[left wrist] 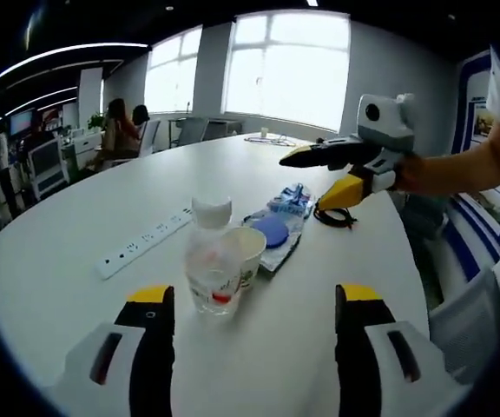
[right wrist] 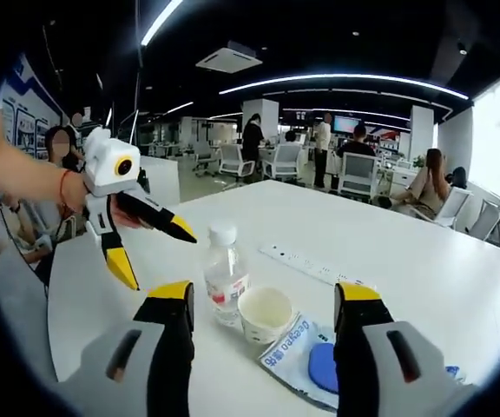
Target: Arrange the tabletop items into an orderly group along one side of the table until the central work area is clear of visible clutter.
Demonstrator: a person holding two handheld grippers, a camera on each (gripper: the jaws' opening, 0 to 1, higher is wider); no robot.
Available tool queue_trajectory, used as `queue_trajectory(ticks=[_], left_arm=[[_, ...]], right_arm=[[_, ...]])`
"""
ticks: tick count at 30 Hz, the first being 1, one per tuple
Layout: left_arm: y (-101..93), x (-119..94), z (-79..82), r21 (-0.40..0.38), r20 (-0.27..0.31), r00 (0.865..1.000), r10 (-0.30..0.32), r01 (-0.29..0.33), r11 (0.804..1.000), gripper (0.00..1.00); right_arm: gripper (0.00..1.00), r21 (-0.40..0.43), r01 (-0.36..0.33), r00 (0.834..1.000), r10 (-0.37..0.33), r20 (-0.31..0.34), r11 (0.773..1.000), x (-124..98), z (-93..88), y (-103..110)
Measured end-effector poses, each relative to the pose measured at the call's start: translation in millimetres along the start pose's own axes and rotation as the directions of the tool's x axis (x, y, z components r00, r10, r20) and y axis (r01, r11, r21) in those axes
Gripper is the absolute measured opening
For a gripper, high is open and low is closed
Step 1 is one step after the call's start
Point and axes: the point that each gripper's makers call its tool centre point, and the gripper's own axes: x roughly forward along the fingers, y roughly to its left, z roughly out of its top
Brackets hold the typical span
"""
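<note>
White table (left wrist: pixel 76 234) holds our clutter; with both grippers (left wrist: pixel 254 300) (right wrist: pixel 263 295) spread wide and empty, we judge grabbing the bottle (right wrist: pixel 225 274) next.

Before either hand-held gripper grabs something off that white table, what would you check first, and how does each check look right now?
1. Left hand-held gripper open: ok.
2. Right hand-held gripper open: ok.
3. Water bottle upright with cap on: ok.
4. Paper cup upright beside the bottle: ok; touching it or not: cannot tell.
5. Blue-printed plastic packet free of the cup: cannot tell.
6. Power strip lying apart from the bottle: ok.
</note>
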Motion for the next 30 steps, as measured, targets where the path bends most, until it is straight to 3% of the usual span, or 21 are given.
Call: queue_trajectory(ticks=[17, 30], left_arm=[[-32.2, -20.7, 24.0, -0.008, 0.023, 0.997, 0.074, -0.074, 0.997, 0.8], [-68.4, -21.9, 35.5, -0.006, 0.035, 0.994, 0.102, -0.102, 0.995, 0.82]], right_arm=[[0.68, -0.014, 0.053, 0.998, -0.053, 0.016, 0.998, -70.2, 3.9, -32.3], [0.7, -0.007, 0.11, 0.994, -0.11, 0.0, 0.994, -135.0, -17.7, -56.2]])
